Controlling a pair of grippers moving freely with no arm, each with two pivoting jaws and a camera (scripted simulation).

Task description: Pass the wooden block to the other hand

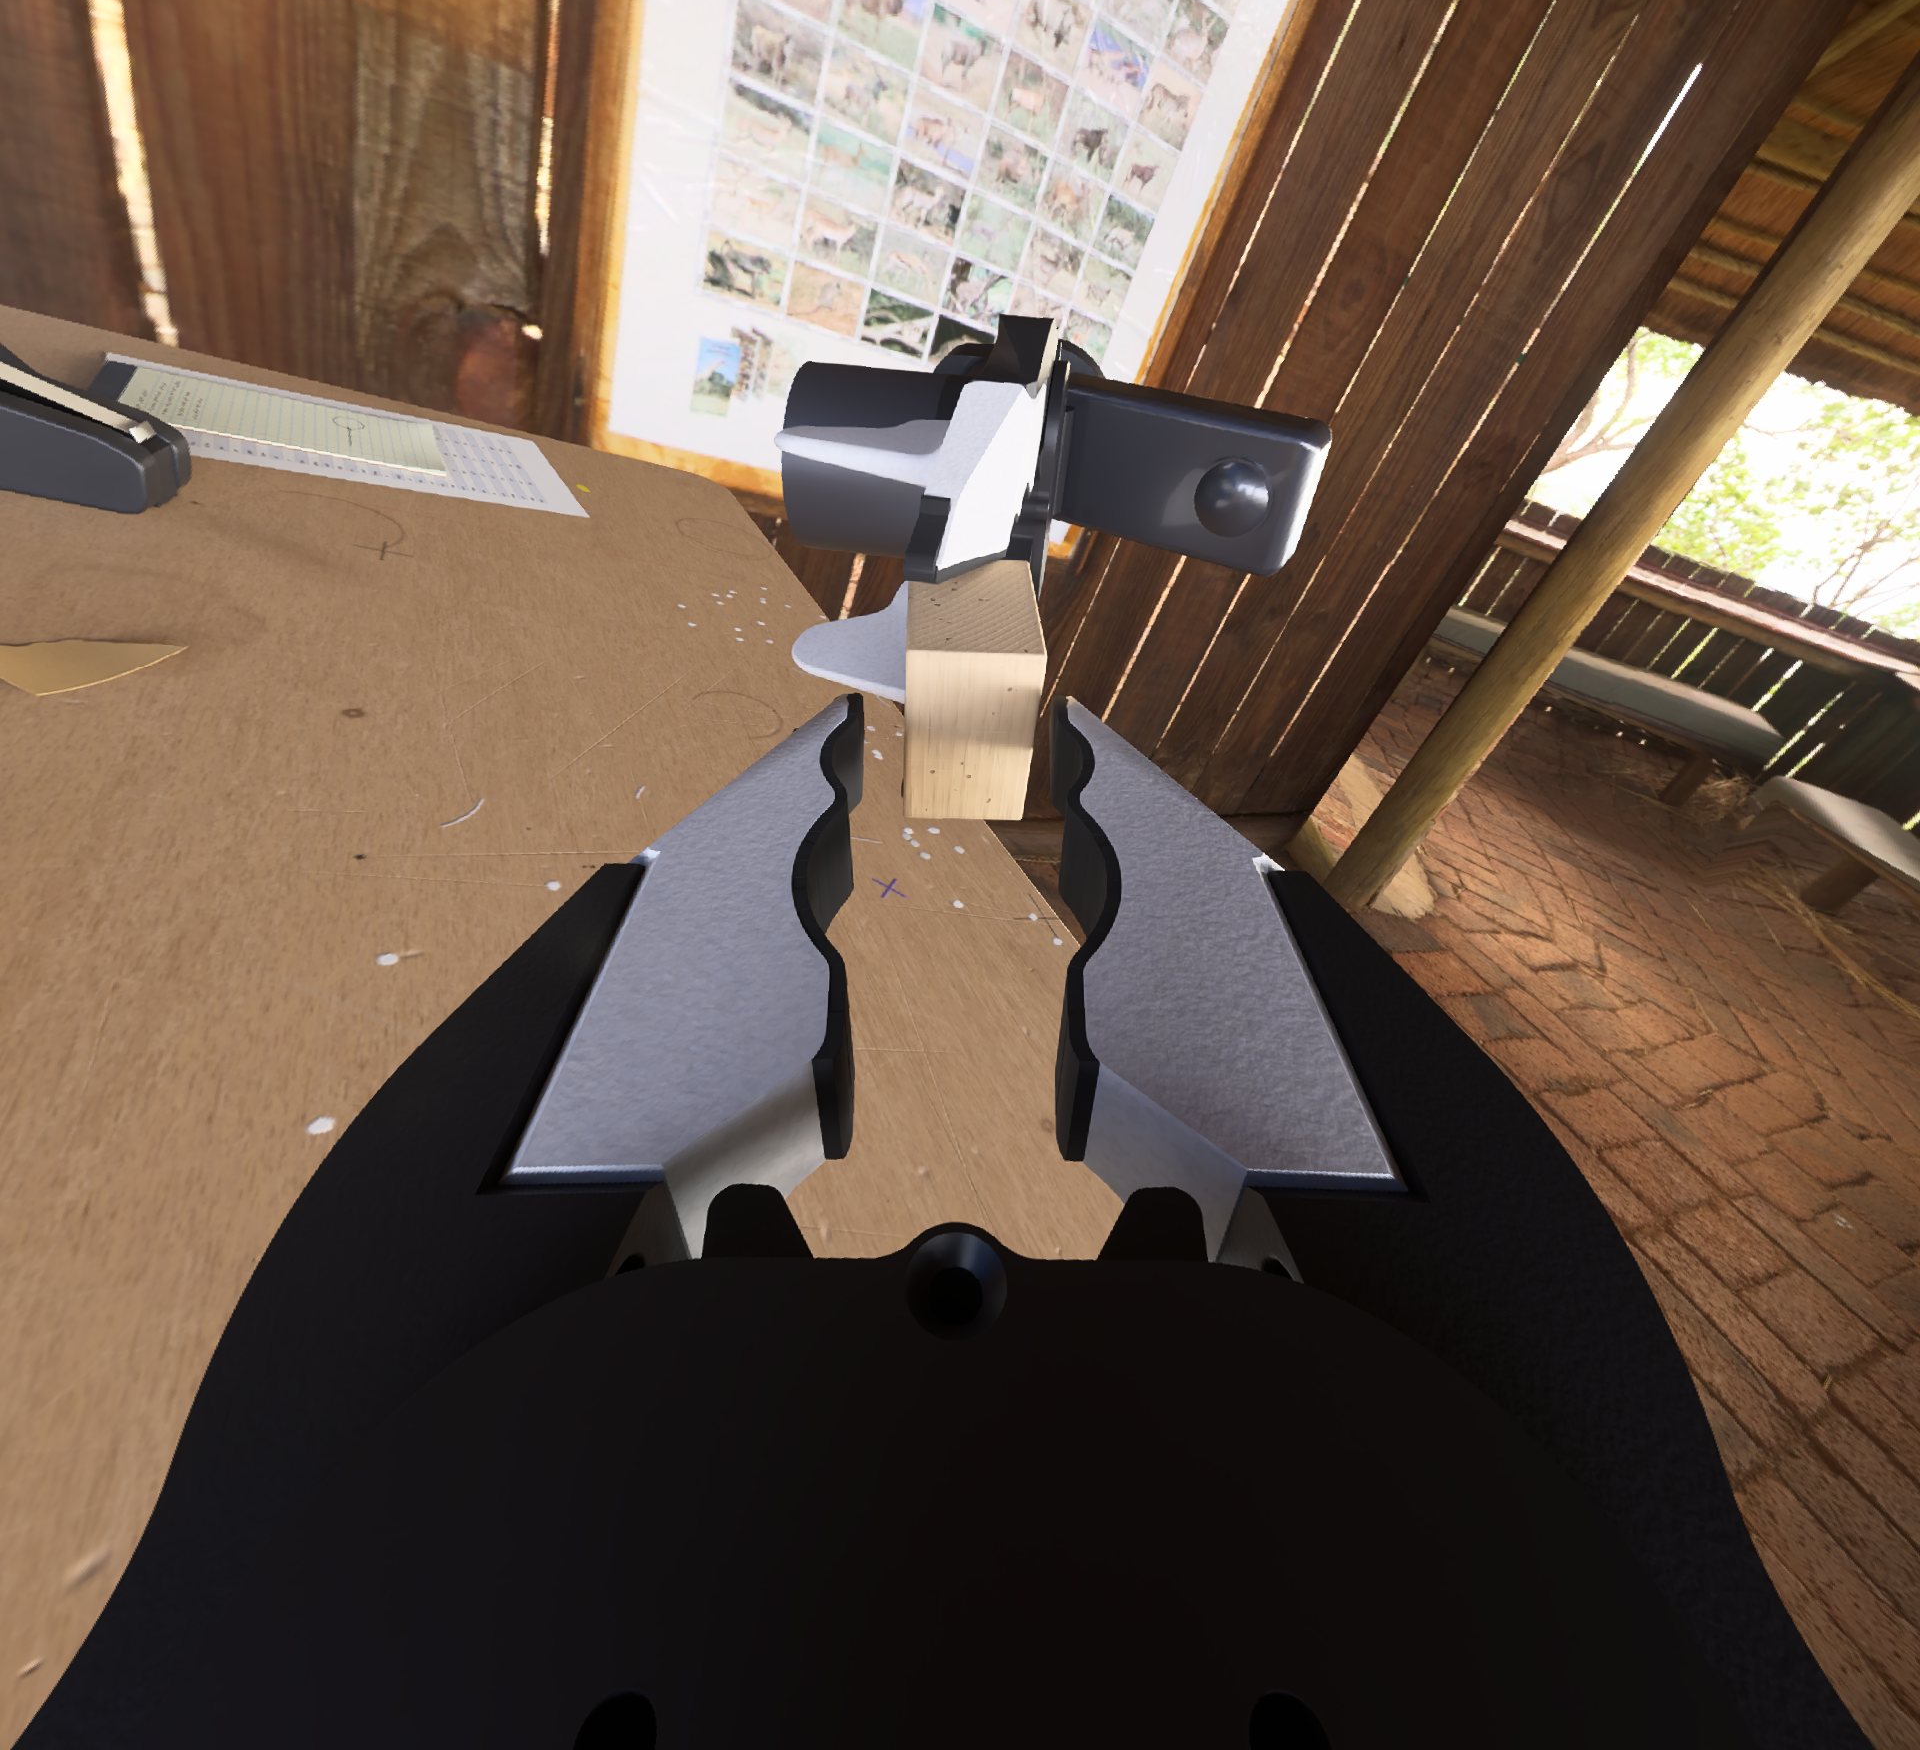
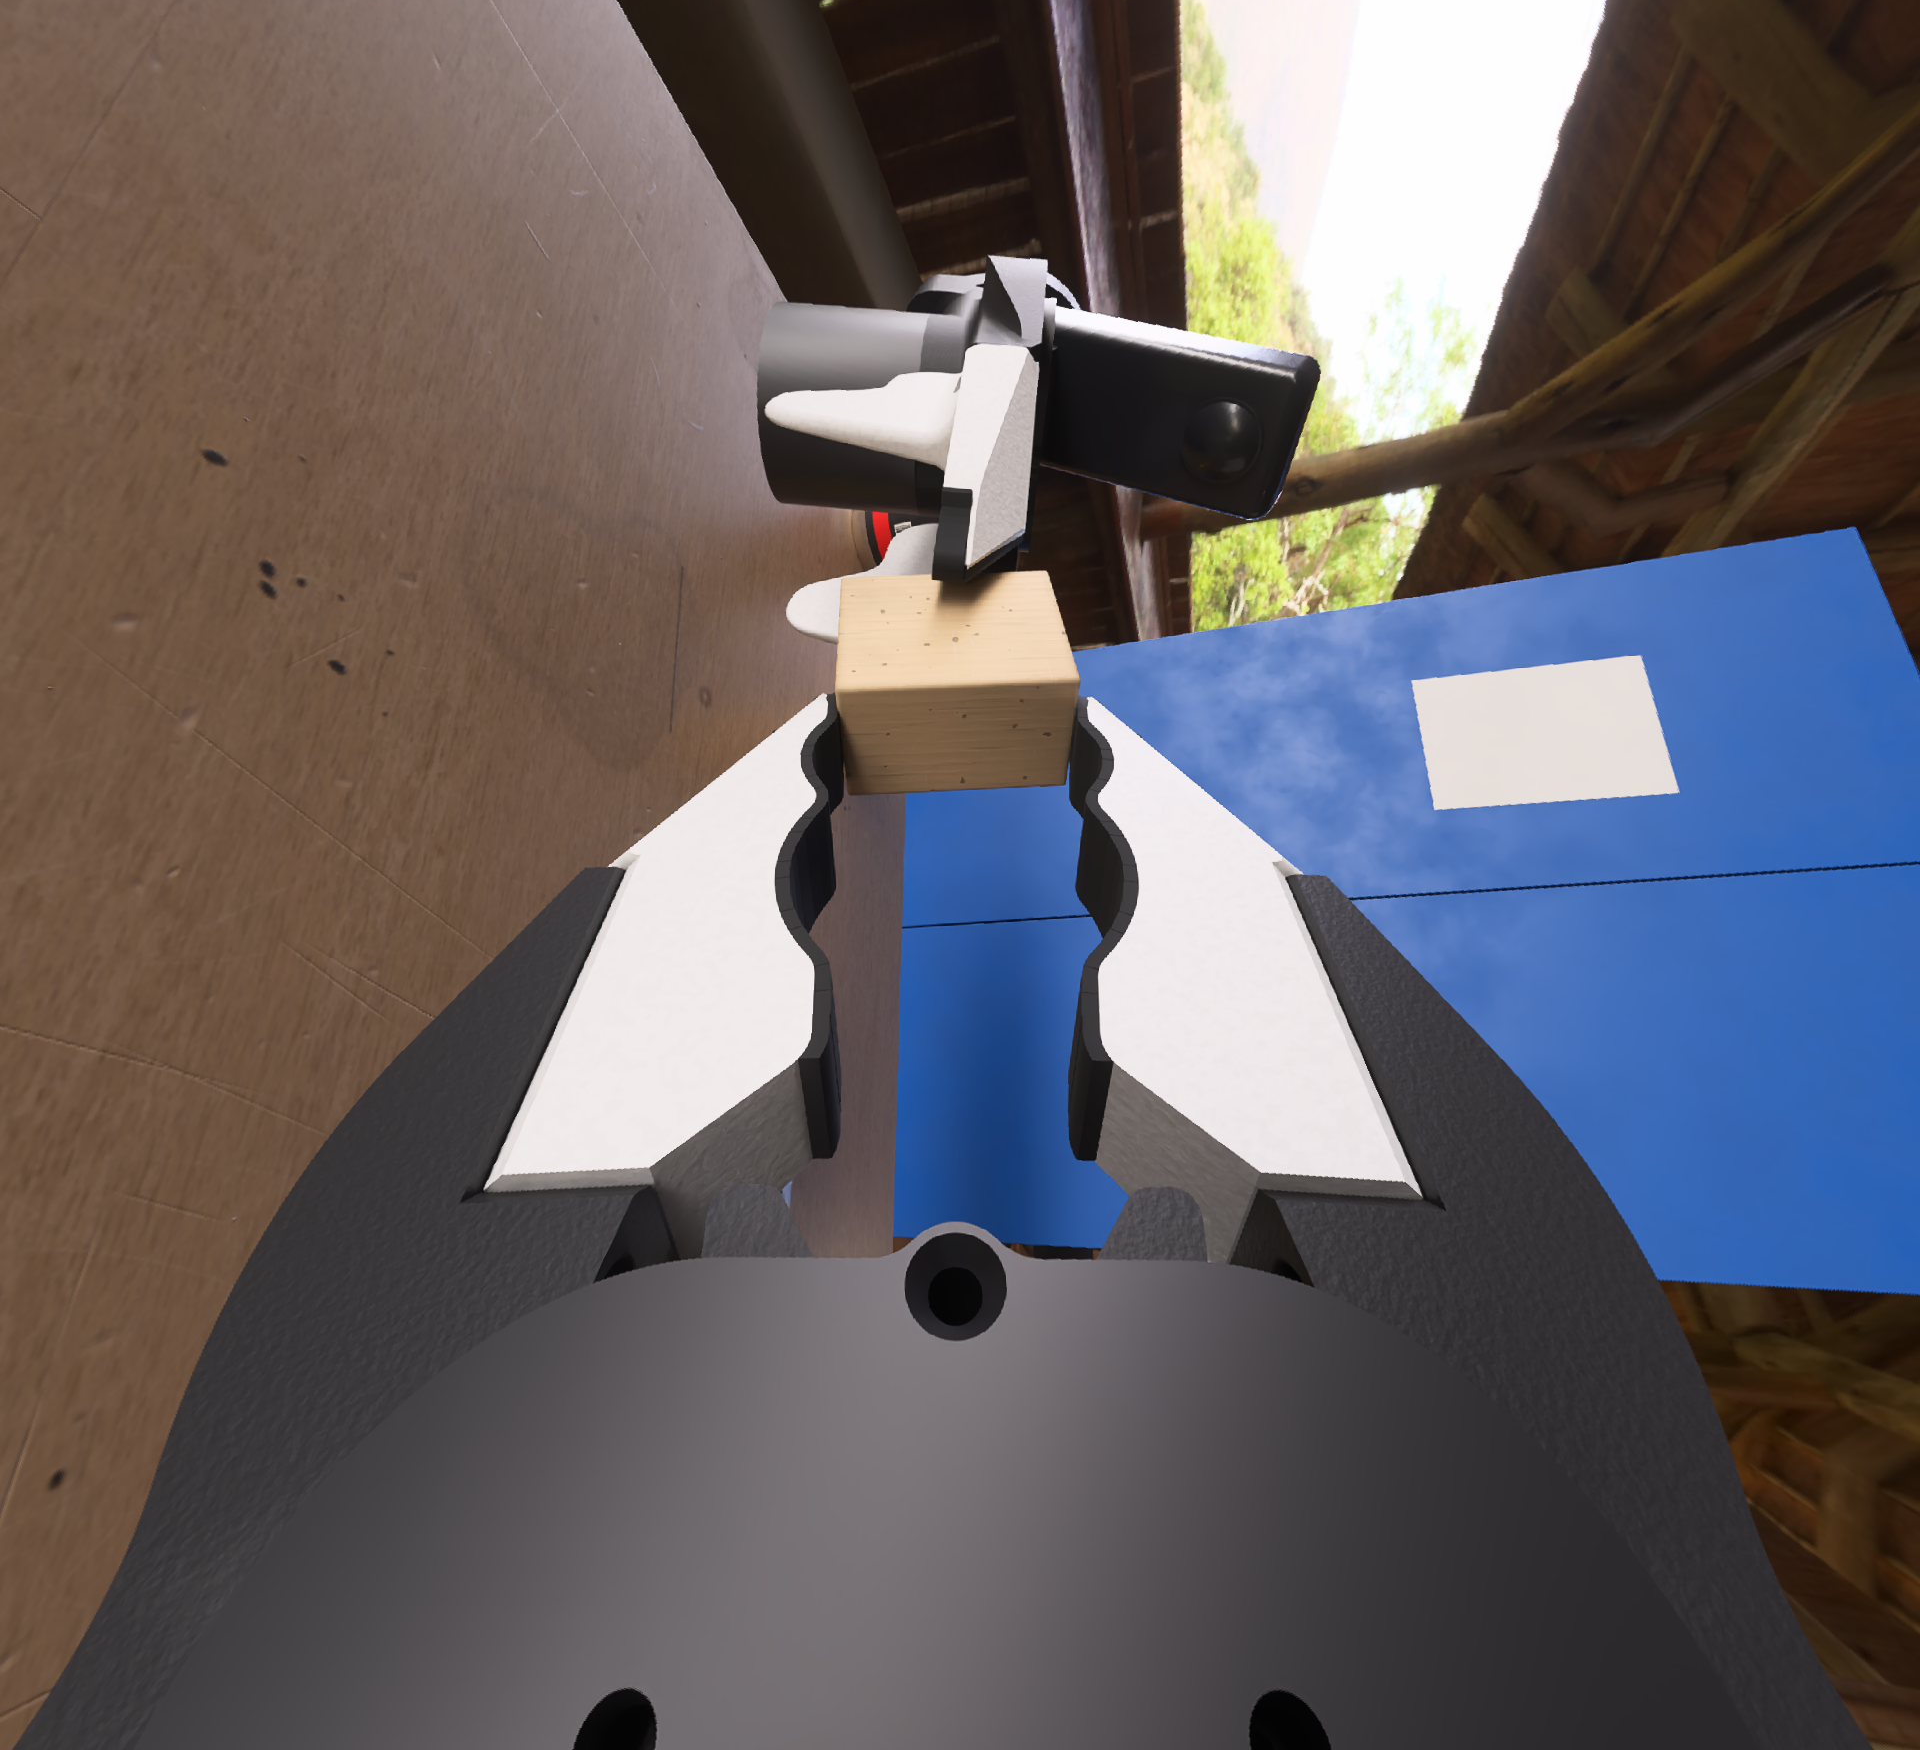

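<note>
I see the pale square-ended wooden block (image 2: 954,724) clenched between my right gripper (image 2: 954,744) jaws, just ahead of my left gripper (image 1: 956,744) jaws, which stand released.

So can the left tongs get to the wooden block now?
Probably yes. The left tongs are open with the wooden block just ahead of their tips, and nothing lies between. The right tongs grip the block's other end, leaving this end free.
</note>
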